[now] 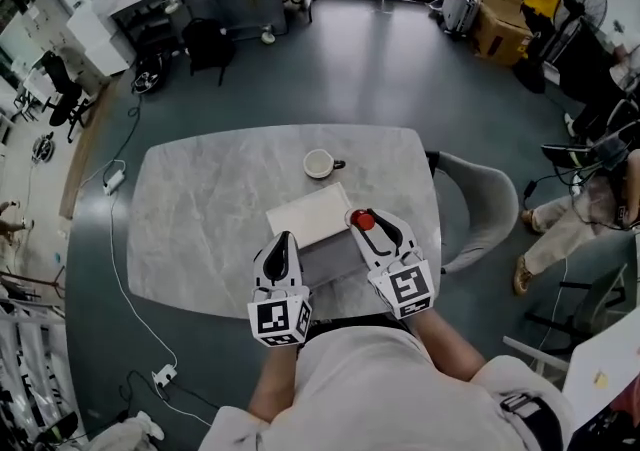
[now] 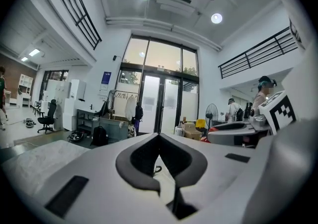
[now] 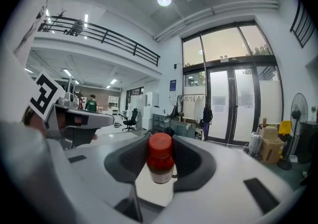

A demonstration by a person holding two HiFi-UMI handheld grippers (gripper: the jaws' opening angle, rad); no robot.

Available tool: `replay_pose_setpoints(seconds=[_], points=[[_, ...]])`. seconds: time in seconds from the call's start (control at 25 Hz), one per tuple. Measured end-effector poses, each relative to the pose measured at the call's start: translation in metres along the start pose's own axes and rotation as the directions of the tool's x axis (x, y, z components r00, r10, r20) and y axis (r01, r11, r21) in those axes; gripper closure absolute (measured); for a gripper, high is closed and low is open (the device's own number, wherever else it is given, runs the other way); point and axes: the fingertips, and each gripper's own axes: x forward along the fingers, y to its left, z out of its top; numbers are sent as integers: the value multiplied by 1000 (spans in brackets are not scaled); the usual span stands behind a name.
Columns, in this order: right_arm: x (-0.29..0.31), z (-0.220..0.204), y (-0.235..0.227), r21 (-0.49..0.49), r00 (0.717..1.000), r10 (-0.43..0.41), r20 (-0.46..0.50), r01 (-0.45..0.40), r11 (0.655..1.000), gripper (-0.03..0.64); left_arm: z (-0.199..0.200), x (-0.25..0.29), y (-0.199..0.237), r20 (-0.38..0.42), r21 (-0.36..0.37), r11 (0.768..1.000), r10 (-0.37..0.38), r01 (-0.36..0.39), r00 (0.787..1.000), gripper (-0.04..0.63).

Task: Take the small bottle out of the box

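right gripper clamped on red-capped small bottle, bottle lifted at right edge of white box, left gripper jaws together, empty, cup beyond box

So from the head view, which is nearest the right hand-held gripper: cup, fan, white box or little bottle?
1. Small bottle: held in the right hand-held gripper.
2. White box: just to its left.
3. Cup: farther up the table.
4. Fan: far off, top right corner.
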Motion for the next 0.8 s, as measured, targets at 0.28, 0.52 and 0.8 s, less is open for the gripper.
replay_pose_setpoints(seconds=[0.28, 0.52, 0.8], points=[[-12, 19, -2, -12, 998, -11, 57, 12, 1000, 462, 17, -14, 3, 50, 19, 999, 34, -35, 998, 573], [-15, 22, -3, -13, 997, -10, 75, 11, 1000, 462, 22, -19, 3, 54, 23, 999, 36, -37, 998, 572], [-19, 21, -2, -22, 997, -2, 75, 4, 1000, 462, 20, -21, -4, 59, 22, 999, 33, -34, 998, 574]])
